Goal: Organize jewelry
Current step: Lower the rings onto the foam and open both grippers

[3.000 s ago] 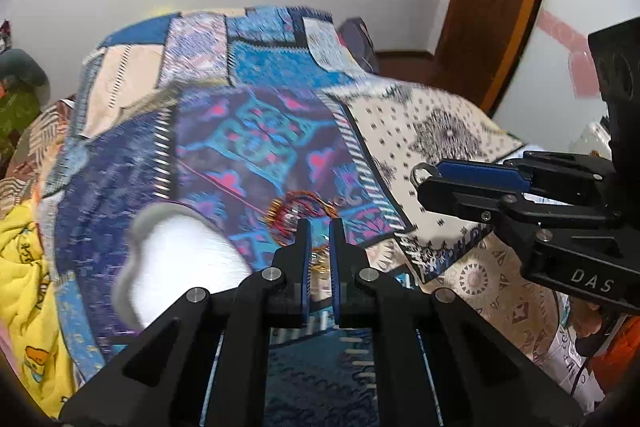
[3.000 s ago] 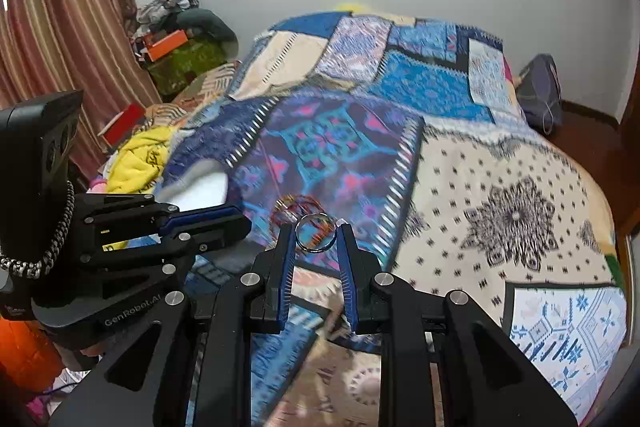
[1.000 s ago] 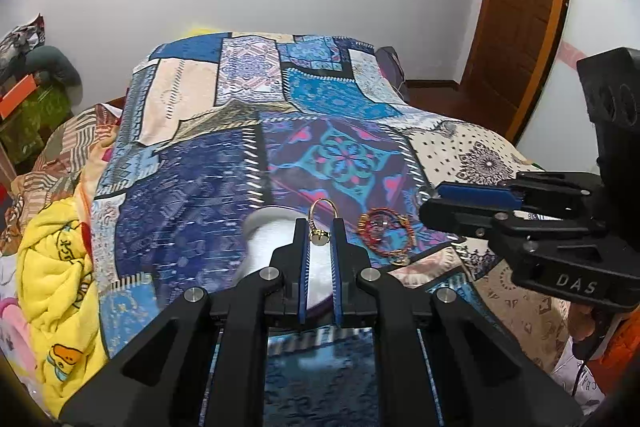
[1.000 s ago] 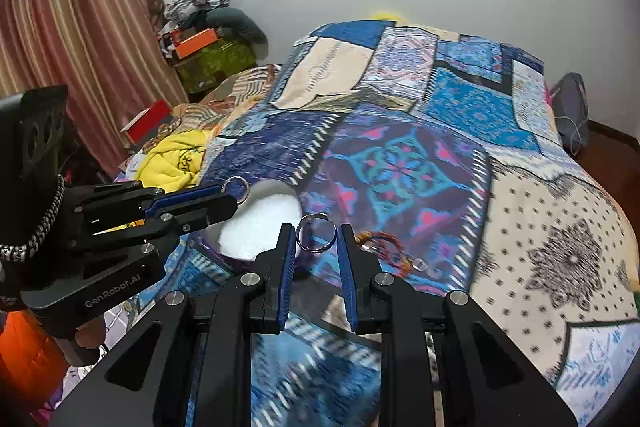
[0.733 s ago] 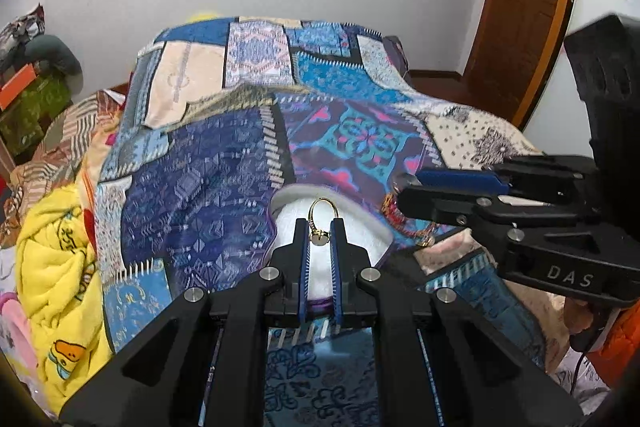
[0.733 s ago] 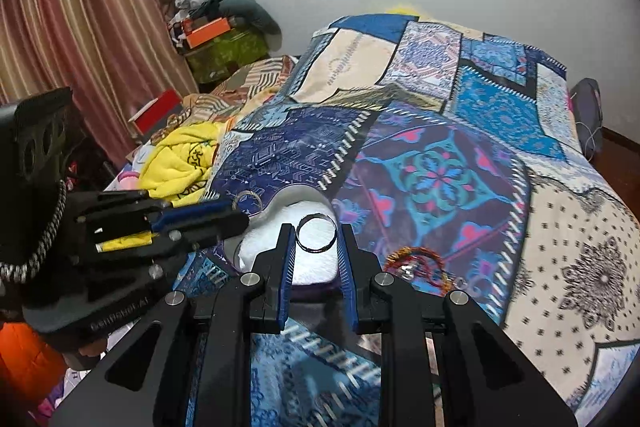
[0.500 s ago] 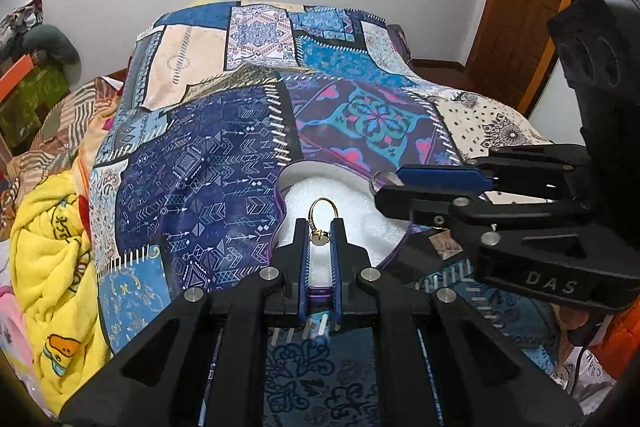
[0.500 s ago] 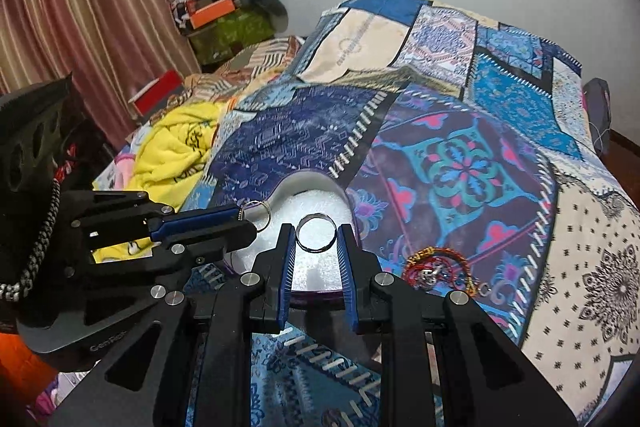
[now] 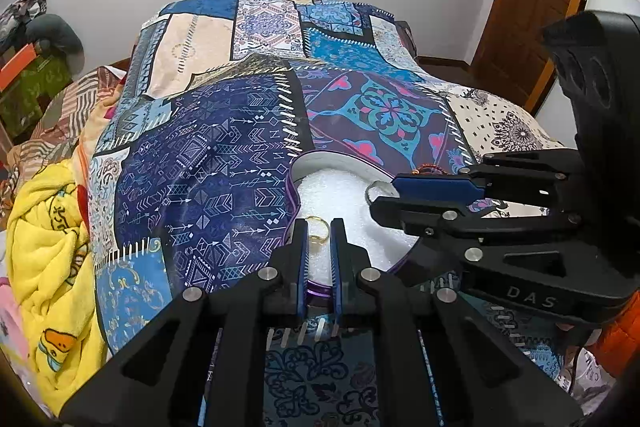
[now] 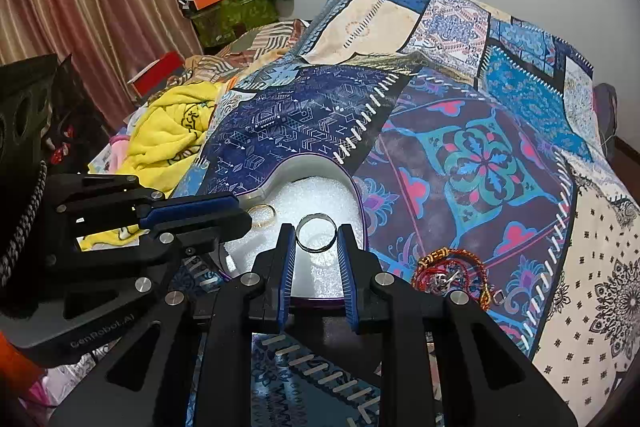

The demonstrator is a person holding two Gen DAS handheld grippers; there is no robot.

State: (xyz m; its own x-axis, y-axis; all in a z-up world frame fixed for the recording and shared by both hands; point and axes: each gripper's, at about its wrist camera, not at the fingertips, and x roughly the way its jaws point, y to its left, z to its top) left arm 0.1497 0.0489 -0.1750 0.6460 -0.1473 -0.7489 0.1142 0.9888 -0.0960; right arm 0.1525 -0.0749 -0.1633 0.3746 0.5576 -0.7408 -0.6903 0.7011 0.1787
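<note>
My left claw (image 9: 319,233) pinches a thin gold ring (image 9: 318,229) between its blue pads, the band standing upright right over the near part of the heart-shaped box (image 9: 298,163). The box, with its purple rim and white foam filling, sits on the patchwork bedspread (image 9: 224,163), and everything gathers around it.

My right claw (image 10: 317,239) holds a wider silver ring (image 10: 316,231), clamped at both sides and upright, so I look straight through it onto the foam. It hangs above the near half of the box (image 10: 304,161). From this side the left claw (image 10: 246,215) comes in over the box's left edge, and the gold ring (image 10: 263,215) shows at its tip, low against the foam; whether it touches I cannot tell.

From the left camera the right claw (image 9: 374,193) reaches in from the right side of the box, a sliver of the silver ring (image 9: 374,187) at its tip.

Just to the right of the box, on the bedspread, lies a tangle of red and gold thread bracelets (image 10: 448,269) with a small metal charm. A yellow blanket (image 10: 168,131) is bunched well to the left of the box.
</note>
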